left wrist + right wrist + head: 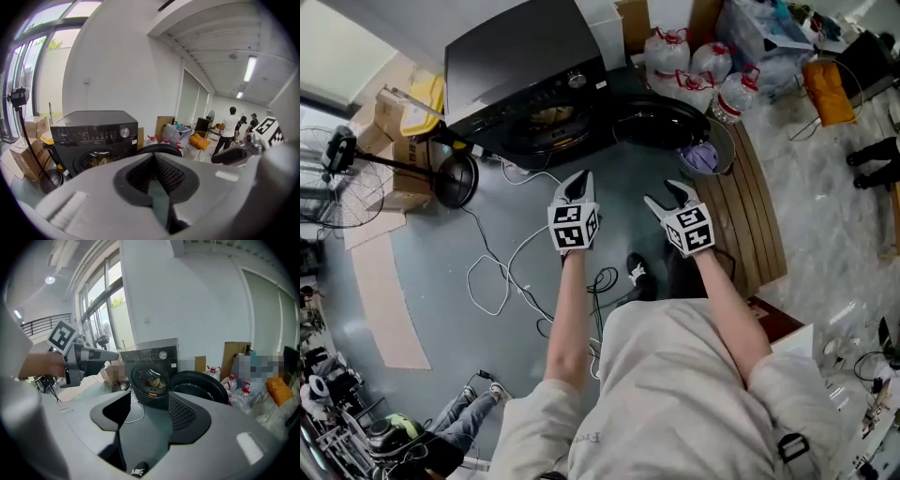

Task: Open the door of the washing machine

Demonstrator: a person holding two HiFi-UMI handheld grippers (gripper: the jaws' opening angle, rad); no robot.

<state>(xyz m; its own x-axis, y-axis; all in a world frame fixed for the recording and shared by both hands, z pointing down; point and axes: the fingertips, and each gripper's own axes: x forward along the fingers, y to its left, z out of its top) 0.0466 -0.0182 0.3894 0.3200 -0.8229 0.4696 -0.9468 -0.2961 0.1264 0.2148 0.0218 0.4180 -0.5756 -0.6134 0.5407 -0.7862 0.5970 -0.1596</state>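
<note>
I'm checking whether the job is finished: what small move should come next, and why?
Probably none on the door: it already stands swung wide beside the washing machine. The left hand-held gripper, shut, and the right hand-held gripper, open and empty, hang clear of it, so lowering them seems right.

we wear a pale beige short-sleeved t-shirt (675, 394), with a dark strap and a black buckle (790, 447) at the right shoulder, and a black shoe (638, 272) with a white mark. our left gripper (577, 185) and right gripper (665, 194) have light grey shells with black ribbed pads (182, 412) lining the jaws. each carries a white cube (573, 226) printed with black square markers.
</note>
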